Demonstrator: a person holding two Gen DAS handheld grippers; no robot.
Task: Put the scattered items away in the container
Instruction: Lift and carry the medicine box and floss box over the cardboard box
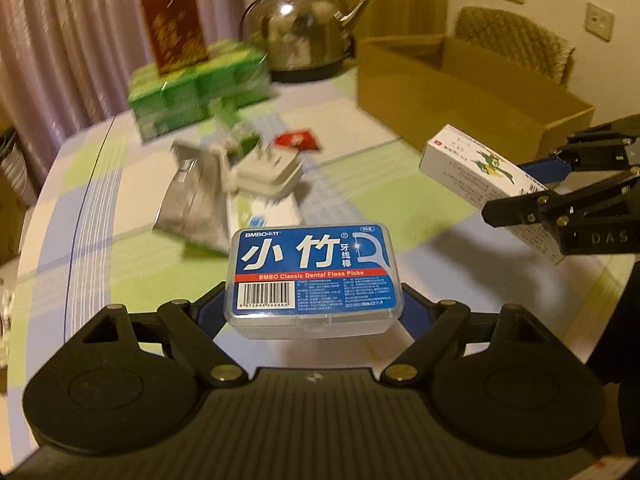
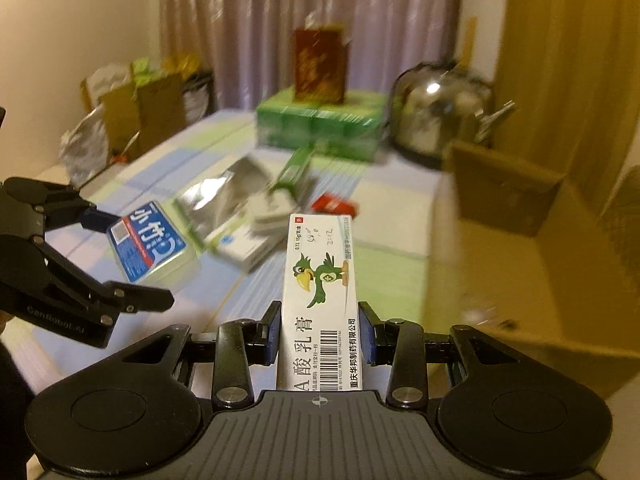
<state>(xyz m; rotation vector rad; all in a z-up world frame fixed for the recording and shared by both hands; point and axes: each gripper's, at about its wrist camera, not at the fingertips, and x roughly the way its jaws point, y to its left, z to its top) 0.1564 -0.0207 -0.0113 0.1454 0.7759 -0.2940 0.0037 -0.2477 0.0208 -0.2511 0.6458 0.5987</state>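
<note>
My left gripper (image 1: 314,312) is shut on a clear dental floss pick box with a blue label (image 1: 312,276) and holds it above the table; the box also shows in the right wrist view (image 2: 150,246). My right gripper (image 2: 320,332) is shut on a long white ointment box with a green bird (image 2: 322,300), seen from the left wrist at the right (image 1: 480,176). The open cardboard box (image 1: 460,96) stands at the back right, close on the right in the right wrist view (image 2: 532,240). A silver foil pouch (image 1: 196,204), a white plug adapter (image 1: 268,172) and a red sachet (image 1: 298,140) lie mid-table.
A steel kettle (image 1: 300,32) stands at the back beside green tissue packs (image 1: 200,88) with a red box (image 1: 174,26) on top. A small green box (image 2: 294,168) and a white carton (image 2: 240,244) lie in the pile. Bags (image 2: 132,112) stand beyond the table's left edge.
</note>
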